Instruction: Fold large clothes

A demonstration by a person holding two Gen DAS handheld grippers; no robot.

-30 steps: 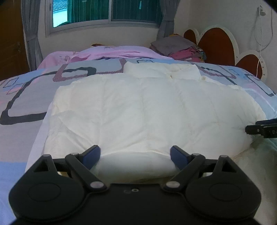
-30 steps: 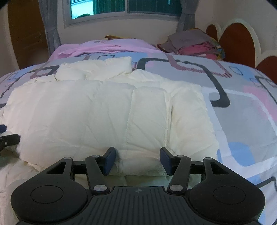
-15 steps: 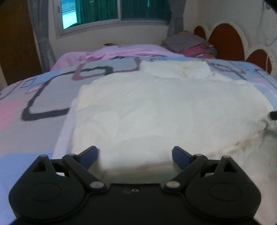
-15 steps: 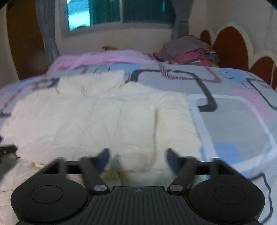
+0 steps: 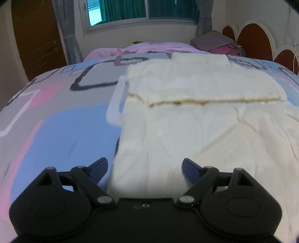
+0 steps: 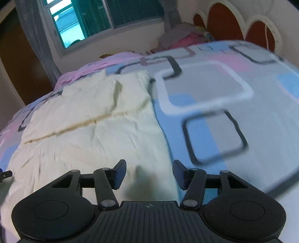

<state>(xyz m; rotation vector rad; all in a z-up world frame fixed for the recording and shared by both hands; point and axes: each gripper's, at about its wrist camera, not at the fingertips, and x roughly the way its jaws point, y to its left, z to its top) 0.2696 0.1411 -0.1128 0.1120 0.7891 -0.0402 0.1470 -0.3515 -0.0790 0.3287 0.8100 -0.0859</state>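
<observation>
A large cream padded jacket lies flat on the bed, its far part folded over the near part with a fold edge running across. It also shows in the right wrist view. My left gripper is open and empty, above the jacket's near left edge. My right gripper is open and empty, above the jacket's near right edge. The tip of the left gripper shows at the left edge of the right wrist view.
The bed cover is patterned in blue, pink and grey. A pile of folded clothes lies at the far right by the headboard. A window and a wooden door stand behind the bed.
Both grippers have pulled back and risen away from the folded part of the jacket. The left view has swung left and the right view has tilted right. Both grippers stay open.
</observation>
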